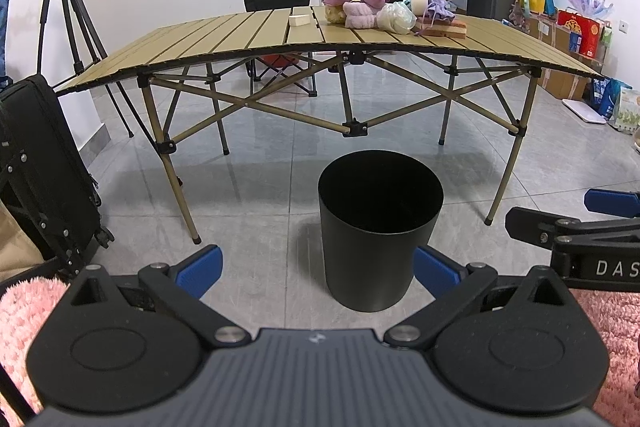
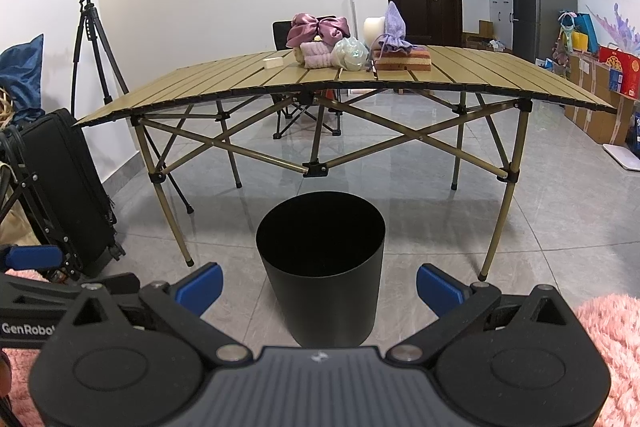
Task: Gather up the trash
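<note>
Left wrist view shows the left gripper [image 1: 318,265] with its blue-padded fingers spread wide and nothing between them. The black bin [image 1: 378,231] stands upright on the floor straight ahead, slightly right of centre between the pads, its long axis vertical and its mouth open upward. The right gripper [image 2: 319,283] is likewise spread and empty, with the bin just left of centre in its view, so both tools sit close beside each other and near the bin, neither clearly nearer. What the bin holds cannot be told; its inside reads only as dark. The likely trash lies far beyond and above: on the folding table [image 1: 240,41], toward its far right, a crumpled plastic bag [image 1: 396,19] rests among cloth items. Any pick probably means reaching up and forward over the bin.
</note>
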`<state>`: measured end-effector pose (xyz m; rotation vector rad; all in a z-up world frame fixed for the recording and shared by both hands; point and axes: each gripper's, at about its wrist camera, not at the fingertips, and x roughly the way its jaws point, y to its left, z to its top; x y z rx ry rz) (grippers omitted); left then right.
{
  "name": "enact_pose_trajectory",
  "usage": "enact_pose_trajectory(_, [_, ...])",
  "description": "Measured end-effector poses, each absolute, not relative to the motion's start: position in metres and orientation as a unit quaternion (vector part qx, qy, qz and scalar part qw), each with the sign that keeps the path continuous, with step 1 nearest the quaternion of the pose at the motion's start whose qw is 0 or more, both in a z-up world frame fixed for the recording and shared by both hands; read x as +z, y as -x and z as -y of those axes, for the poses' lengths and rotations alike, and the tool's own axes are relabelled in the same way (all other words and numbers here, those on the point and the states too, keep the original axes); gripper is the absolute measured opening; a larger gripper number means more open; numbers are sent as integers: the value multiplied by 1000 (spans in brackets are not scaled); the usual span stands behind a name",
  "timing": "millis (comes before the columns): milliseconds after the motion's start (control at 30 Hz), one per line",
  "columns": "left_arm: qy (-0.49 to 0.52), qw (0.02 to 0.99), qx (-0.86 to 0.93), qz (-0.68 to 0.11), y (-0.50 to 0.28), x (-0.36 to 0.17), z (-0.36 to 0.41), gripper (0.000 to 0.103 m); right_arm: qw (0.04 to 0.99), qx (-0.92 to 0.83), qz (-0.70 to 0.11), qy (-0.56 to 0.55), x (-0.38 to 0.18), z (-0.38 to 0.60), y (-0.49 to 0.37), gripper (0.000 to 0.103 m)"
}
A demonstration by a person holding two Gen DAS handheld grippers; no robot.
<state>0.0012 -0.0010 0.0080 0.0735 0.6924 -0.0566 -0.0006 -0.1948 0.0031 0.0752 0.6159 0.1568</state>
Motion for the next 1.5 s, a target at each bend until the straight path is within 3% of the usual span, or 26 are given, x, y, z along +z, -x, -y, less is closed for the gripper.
enact_pose_trajectory(600, [-45,949,-27,-309,-47,19,10,103,959,69,-272,-34,14,202,-47,103])
enact_pose_trajectory(1500, [-18,959,-26,-282,-194,43,21,103,975,50,-215,-38,47,211,-191,103])
